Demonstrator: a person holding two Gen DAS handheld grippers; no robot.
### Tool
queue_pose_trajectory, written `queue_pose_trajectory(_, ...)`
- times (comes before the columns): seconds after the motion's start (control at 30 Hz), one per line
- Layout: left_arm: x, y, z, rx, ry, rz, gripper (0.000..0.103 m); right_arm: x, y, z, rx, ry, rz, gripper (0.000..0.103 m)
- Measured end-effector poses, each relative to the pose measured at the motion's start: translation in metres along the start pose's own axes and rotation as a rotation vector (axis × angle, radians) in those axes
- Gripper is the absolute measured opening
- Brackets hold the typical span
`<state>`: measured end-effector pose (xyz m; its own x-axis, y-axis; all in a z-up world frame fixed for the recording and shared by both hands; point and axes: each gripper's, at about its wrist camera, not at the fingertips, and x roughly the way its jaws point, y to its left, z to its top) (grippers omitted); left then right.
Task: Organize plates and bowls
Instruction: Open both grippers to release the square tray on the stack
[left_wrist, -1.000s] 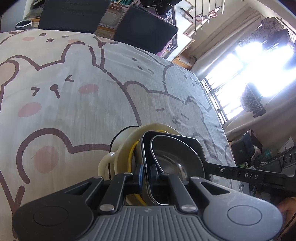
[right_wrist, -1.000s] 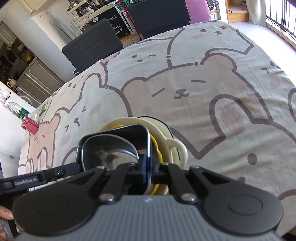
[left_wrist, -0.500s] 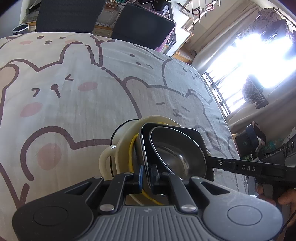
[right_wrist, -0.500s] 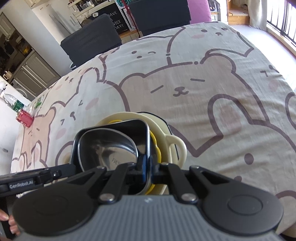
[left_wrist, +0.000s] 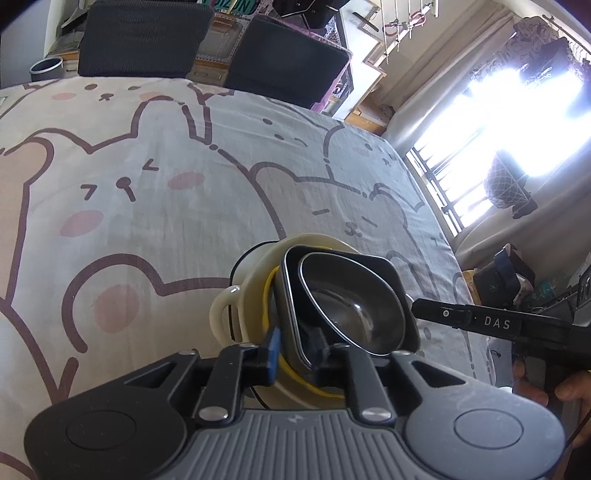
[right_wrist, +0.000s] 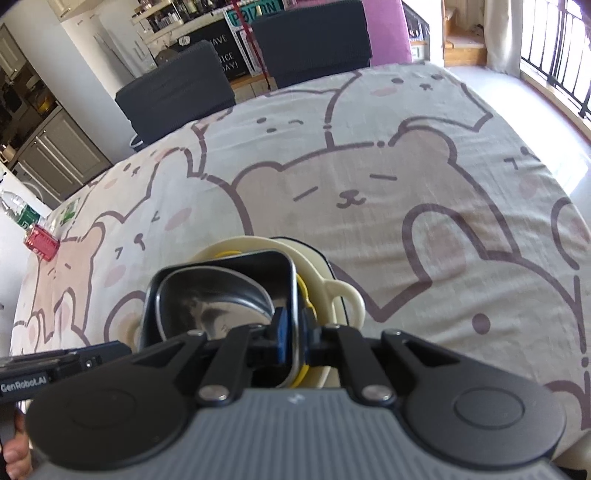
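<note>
Bowls sit nested near the table's (left_wrist: 155, 221) near edge: a steel bowl (left_wrist: 354, 306) in a black tray (right_wrist: 221, 269), inside a cream bowl (left_wrist: 255, 280). The left gripper (left_wrist: 295, 345) has just been opening around the tray's rim, pads clear; the right gripper (right_wrist: 295, 332) pinches the opposite rim. Each should back straight off without nudging the stack.

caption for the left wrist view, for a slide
Left gripper opening around the rim of a black square dish nested in a cream handled bowl.

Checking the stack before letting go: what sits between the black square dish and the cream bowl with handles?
A yellow rim, apparently a yellow dish nested between the black square dish and the cream bowl. It shows in both wrist views.
</note>
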<state>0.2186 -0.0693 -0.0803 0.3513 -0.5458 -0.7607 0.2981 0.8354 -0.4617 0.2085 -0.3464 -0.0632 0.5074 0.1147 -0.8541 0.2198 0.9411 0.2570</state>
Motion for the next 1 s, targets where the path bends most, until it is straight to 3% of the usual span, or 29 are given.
queue_pose_trajectory(0.13, -0.013, -0.005, 0.0, 0.015, -0.022, 0.019, 0.027, -0.015, 0.008, -0.004, 0.0, -0.044, -0.004, 0.011)
queue_pose_trajectory(0.2, -0.022, -0.009, 0.001, 0.029, -0.046, 0.025, 0.032, -0.025, 0.015, -0.005, -0.009, -0.072, 0.005, 0.015)
queue_pose_trajectory(0.27, -0.031, -0.012, 0.001, 0.037, -0.065, 0.023, 0.034, -0.036, 0.021, -0.006, -0.025, -0.104, 0.019, 0.025)
queue_pose_trajectory(0.37, -0.044, -0.017, 0.002, 0.043, -0.096, 0.01, 0.039, -0.05, 0.03, -0.01, -0.038, -0.143, 0.017, 0.026)
queue_pose_trajectory(0.5, -0.064, -0.027, 0.0, 0.077, -0.153, 0.022, 0.056, -0.067, 0.041, -0.016, -0.077, -0.184, 0.012, 0.031)
queue_pose_trajectory(0.57, -0.075, -0.031, -0.003, 0.097, -0.18, 0.016, 0.064, -0.079, 0.048, -0.021, -0.117, -0.227, -0.017, 0.043)
queue_pose_trajectory(0.6, -0.08, -0.033, -0.004, 0.104, -0.197, 0.018, 0.071, -0.085, 0.05, -0.024, -0.138, -0.247, -0.025, 0.044)
queue_pose_trajectory(0.73, -0.1, -0.043, -0.014, 0.162, -0.265, 0.064, 0.093, -0.109, 0.051, -0.035, -0.169, -0.309, -0.031, 0.053)
queue_pose_trajectory(0.83, -0.115, -0.051, -0.023, 0.196, -0.314, 0.099, 0.103, -0.125, 0.048, -0.048, -0.194, -0.356, -0.037, 0.059)
queue_pose_trajectory(1.0, -0.131, -0.056, -0.039, 0.224, -0.367, 0.161, 0.103, -0.141, 0.036, -0.069, -0.216, -0.416, -0.043, 0.074)
